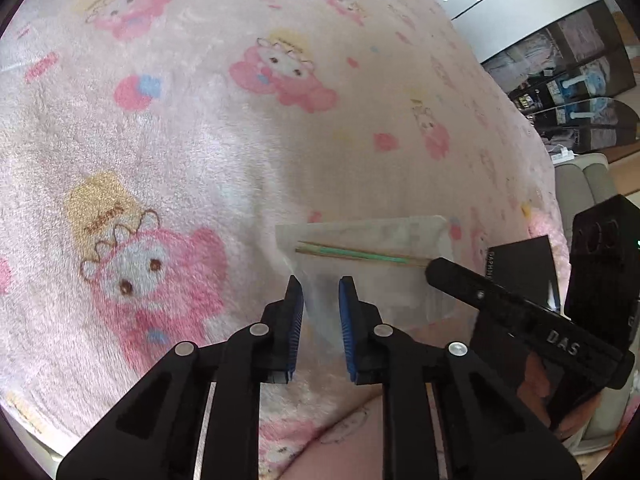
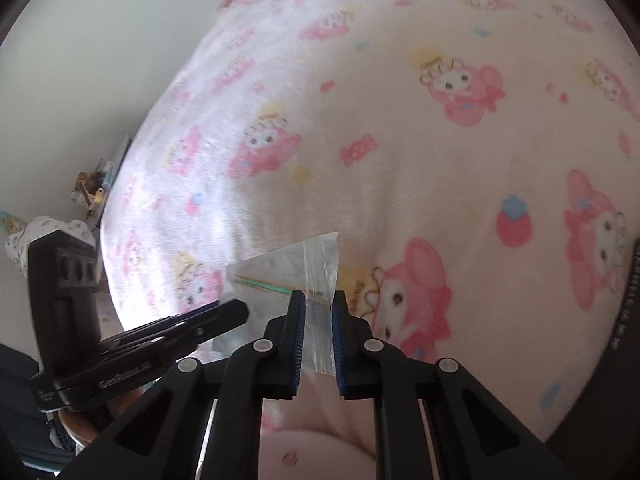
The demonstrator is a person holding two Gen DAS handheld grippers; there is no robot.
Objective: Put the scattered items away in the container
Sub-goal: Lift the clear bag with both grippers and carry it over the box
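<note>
One clear plastic zip bag [image 1: 372, 256] shows, and inside it one thin green stick [image 1: 360, 255] beside what look like two thin tan sticks, though blur leaves that count unsure. One pink fleece blanket [image 1: 200, 128] printed with cartoon rabbits lies beneath. Two black two-finger grippers with blue pads are in view: the left gripper [image 1: 321, 292] and the right gripper [image 2: 318, 304].

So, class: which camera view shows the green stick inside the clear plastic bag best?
The left wrist view: the green stick lies nearly full length, sharp, inside the clear plastic bag. In the right wrist view it looks shorter and blurred, its end hidden behind the right gripper.
</note>
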